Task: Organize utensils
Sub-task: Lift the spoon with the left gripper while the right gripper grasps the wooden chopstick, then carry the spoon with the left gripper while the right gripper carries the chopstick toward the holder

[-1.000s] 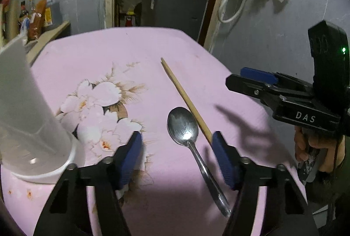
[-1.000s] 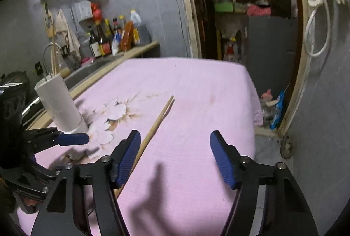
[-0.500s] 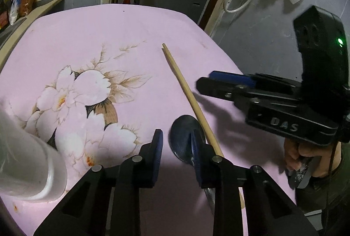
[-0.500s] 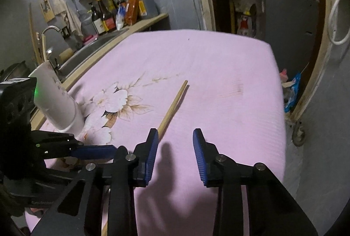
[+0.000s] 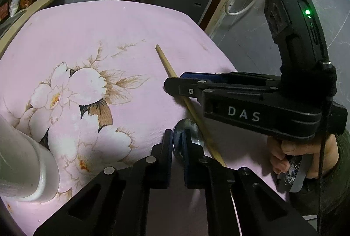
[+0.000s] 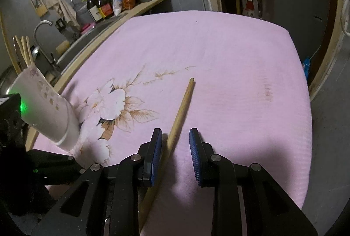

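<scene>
Both grippers have dropped onto their targets and narrowed from the wide spread of a second ago. Left gripper (image 5: 177,149) first: it has slid in over the spoon (image 5: 190,135), and its pads are now pressed together on the spoon's bowl, the bowl standing edge-up between them. That one is clamped. The spoon's handle runs back under the fingers, out of sight.

Just beside it lies the chopstick (image 6: 179,113), a long wooden stick on the pink flowered cloth (image 6: 240,61), its long axis running away from the right gripper (image 6: 176,150) towards the far edge of the table, tilted slightly right. The right gripper straddles it now, where before the stick lay off to its left. The stick sits hard against the left pad (image 6: 157,148), with clear cloth showing between it and the right pad. The jaws are closing, roughly a quarter open, and nothing is gripped yet.

So the squeeze has to come across the stick, and it is already lined up for that: the right hand (image 5: 304,155) is the nearer one for this pickup.

Off to the left stands the white utensil holder (image 6: 50,113), more chopsticks already poking out of it, well apart from both grippers. That looks like the destination for both pieces.
</scene>
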{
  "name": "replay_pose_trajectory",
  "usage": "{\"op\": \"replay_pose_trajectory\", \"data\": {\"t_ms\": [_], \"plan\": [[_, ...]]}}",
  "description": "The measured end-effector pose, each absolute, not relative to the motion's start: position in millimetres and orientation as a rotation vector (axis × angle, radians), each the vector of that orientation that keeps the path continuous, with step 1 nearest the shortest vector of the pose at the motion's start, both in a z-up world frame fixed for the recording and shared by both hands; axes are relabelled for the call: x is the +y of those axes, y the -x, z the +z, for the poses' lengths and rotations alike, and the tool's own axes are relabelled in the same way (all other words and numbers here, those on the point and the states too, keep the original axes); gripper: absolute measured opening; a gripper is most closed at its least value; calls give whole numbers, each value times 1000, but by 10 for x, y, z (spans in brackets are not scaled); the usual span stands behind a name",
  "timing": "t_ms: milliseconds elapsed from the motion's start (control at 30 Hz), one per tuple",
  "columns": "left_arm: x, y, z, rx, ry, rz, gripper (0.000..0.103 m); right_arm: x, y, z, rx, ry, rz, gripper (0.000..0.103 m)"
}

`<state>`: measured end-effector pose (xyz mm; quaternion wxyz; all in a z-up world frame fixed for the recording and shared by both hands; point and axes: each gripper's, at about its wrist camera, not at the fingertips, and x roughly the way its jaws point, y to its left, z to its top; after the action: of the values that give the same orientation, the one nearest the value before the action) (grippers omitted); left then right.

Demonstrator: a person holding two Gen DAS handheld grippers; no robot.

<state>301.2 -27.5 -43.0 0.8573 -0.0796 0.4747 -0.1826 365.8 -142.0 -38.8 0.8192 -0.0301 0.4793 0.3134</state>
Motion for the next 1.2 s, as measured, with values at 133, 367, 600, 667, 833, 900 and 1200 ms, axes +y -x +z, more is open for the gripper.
{"op": "replay_pose_trajectory", "data": {"t_ms": [133, 367, 600, 667, 833, 900, 1200], "plan": [[-305, -2966, -412, 984, 172, -393, 2, -1445, -3628, -382, 1023, 78, 664, 11], [-285, -2893, -341, 957, 175, -413, 0, -1673, -3424, -343, 1007, 68, 655, 9], [-308, -2860, -341, 970, 164, -422, 0, -1839, -3191, -317, 1016, 121, 633, 6], [-300, -2902, -357, 983, 172, -427, 0, -1803, -3185, -311, 1022, 146, 628, 6], [-298, -2948, -408, 1015, 202, -423, 0, -1728, -3210, -335, 1049, 194, 616, 8], [-313, -2938, -390, 1002, 206, -421, 0, -1745, -3226, -342, 1051, 173, 611, 8], [-380, -2631, -42, 796, 93, -348, 0, -2040, -2912, -213, 886, -57, 591, 4]]}}
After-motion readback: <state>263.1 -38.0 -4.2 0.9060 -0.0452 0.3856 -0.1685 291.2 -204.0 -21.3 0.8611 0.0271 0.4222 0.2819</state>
